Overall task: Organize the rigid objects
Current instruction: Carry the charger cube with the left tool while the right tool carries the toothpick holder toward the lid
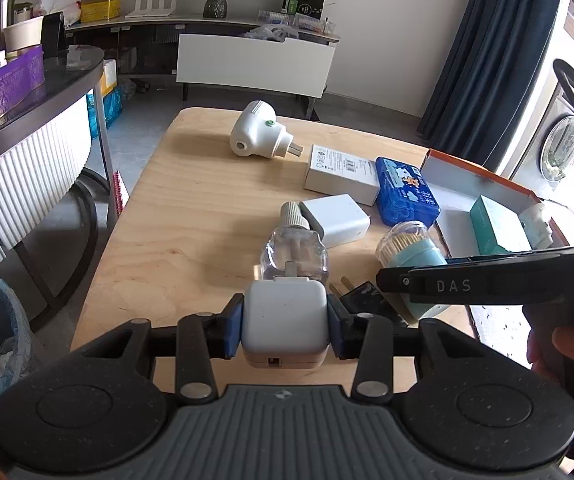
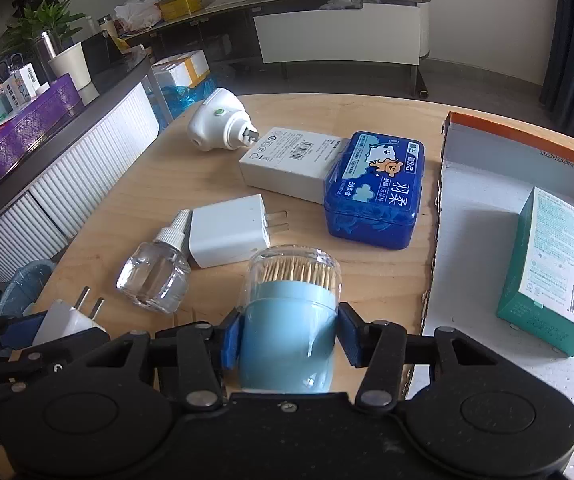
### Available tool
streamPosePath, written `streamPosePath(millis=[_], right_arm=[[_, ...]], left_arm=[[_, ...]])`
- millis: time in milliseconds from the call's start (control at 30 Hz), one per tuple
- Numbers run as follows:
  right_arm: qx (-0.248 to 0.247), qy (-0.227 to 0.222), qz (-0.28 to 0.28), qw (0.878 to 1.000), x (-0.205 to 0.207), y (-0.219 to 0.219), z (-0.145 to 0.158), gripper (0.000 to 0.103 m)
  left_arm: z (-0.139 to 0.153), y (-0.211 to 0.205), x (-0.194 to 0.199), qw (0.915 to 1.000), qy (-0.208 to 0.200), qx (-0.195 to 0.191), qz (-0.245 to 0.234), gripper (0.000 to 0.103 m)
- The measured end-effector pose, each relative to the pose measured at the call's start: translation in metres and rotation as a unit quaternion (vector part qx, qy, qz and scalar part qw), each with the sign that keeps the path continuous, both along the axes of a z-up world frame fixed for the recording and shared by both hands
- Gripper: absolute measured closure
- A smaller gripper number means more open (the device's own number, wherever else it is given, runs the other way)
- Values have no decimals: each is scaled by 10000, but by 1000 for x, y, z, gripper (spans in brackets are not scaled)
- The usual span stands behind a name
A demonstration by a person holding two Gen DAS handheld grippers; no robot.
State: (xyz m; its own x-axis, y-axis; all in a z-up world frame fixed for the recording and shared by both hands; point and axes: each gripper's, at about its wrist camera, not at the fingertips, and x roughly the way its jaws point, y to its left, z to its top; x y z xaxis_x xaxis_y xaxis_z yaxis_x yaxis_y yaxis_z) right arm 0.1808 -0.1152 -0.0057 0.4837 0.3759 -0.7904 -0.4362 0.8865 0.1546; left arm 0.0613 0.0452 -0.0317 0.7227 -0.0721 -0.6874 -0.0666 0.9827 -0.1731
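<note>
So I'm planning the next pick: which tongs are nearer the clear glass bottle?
Left. The left tongs, gripping a white plug, sit right before the bottle; the right tongs, around the toothpick jar, stand beside it.

Bare table [image 1: 191, 208] lay open at the left, glass bottle [image 2: 155, 276], white charger [image 2: 227, 236], blue case [image 2: 375, 196] crowded the middle, box wall [image 2: 435, 240] barred the right.

We count two white plug adapters: one square [image 1: 285, 318] at the near edge, one flat [image 2: 229, 236] mid-table. One clear glass bottle [image 2: 155, 276], one white round plug-in heater [image 2: 217, 124] far left, one pale-blue toothpick jar [image 2: 291, 320], one blue plastic case [image 2: 375, 190], one white carton [image 2: 287, 164], one teal carton [image 2: 555, 268] right.
</note>
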Motion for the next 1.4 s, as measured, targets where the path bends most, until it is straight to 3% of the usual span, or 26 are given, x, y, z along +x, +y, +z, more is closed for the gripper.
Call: streamPosePath(millis=[367, 700, 1133, 1400], right_arm=[[314, -399, -294, 9983, -30, -27, 34, 46], [498, -670, -782, 9934, -49, -64, 66, 46], [534, -742, -1406, 9858, -67, -113, 80, 46], [582, -881, -1640, 9808, -73, -135, 86, 46]], left_arm=[[13, -10, 3, 9999, -129, -22, 29, 61], [25, -41, 10, 9993, -168, 115, -302, 61], [49, -84, 34, 9934, -233, 406, -1050, 61], [52, -107, 39, 9950, -327, 238, -916, 61]])
